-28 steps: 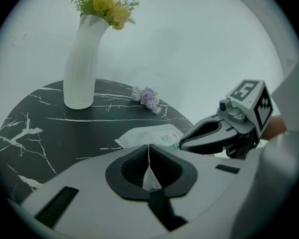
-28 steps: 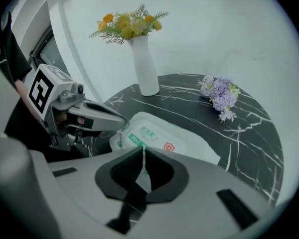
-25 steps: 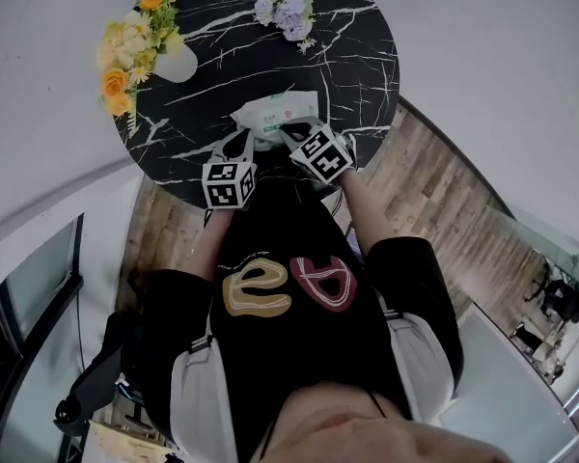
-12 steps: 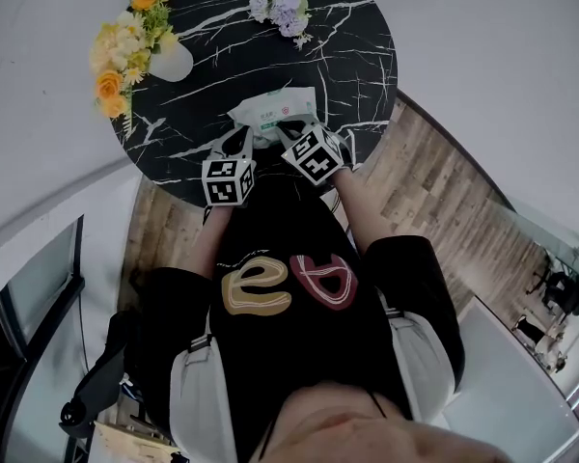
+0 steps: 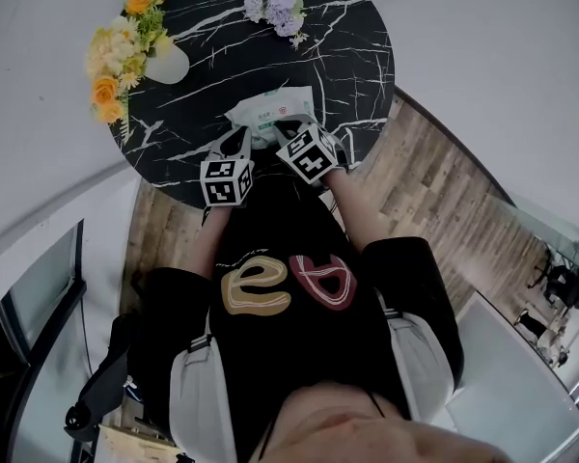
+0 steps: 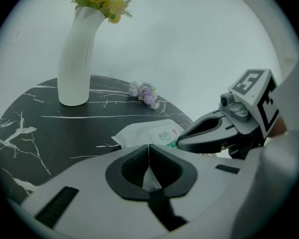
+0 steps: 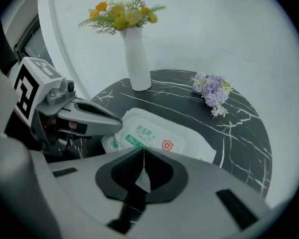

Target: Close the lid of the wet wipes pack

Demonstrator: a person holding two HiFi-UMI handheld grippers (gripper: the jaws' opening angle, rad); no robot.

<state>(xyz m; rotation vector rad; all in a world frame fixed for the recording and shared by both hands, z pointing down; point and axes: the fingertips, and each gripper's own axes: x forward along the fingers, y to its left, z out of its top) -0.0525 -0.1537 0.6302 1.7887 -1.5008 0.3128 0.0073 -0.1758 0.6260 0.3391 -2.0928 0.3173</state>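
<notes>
On counter [image 5: 352, 51], wet wipes pack [image 7: 202, 147] laid flat, lid [image 7: 152, 135] seemingly down. L gripper [image 6: 148, 146] fingers pressed together; R gripper [image 7: 143, 149] fingers just closing, nothing pinched. Step judged: sealing; lid to be pressed w/ tips.

Glossy black marble-look table [image 5: 352, 51], crinkled plastic wipes pack [image 5: 270, 112], matt white vase [image 6: 74, 59].

The round table [image 5: 357, 56] is viewed from high overhead, steeply downward, by the head view. Each gripper view is set low and close at the near edge, faced far across the wet wipes pack [image 6: 137, 133]. That pack, the vase [image 6: 77, 59] and the purple flowers [image 7: 212, 91] are shared by all three.
</notes>
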